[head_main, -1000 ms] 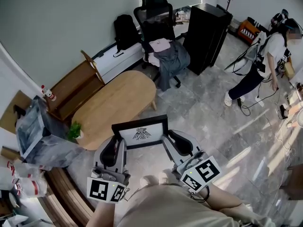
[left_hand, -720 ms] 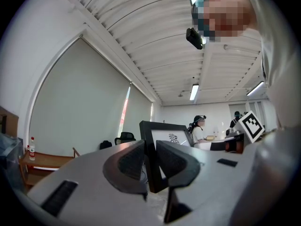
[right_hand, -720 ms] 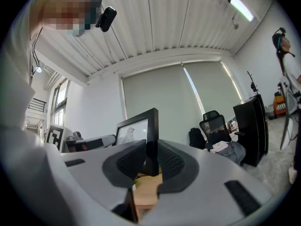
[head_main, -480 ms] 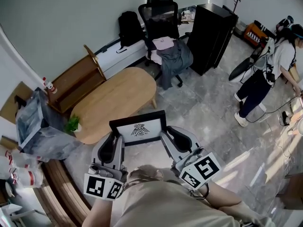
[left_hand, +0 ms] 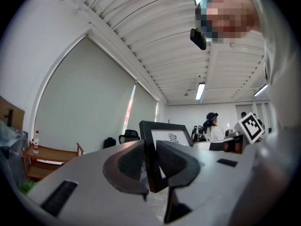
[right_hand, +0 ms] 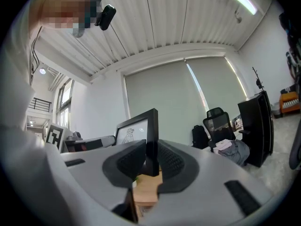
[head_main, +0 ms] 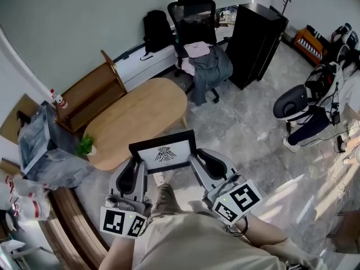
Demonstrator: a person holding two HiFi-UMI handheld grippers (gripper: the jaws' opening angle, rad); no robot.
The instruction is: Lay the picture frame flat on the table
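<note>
Picture frame [head_main: 164, 153]: held in air over floor, just short of near end of oval wooden worktop [head_main: 138, 120], resting on nothing.

Change over last second: grip same, frame same place between tongs, worktop drawn slightly nearer. Carrier seems to be walking up; laying down not begun.

Orientation: landscape, long axis left-right between tongs. Printed face toward carrier, top edge toward worktop, near upright in gripper views.

Left tongs [head_main: 135, 172]: clamped on frame's left side rail. Right tongs [head_main: 203, 165]: clamped on right side rail.
</note>
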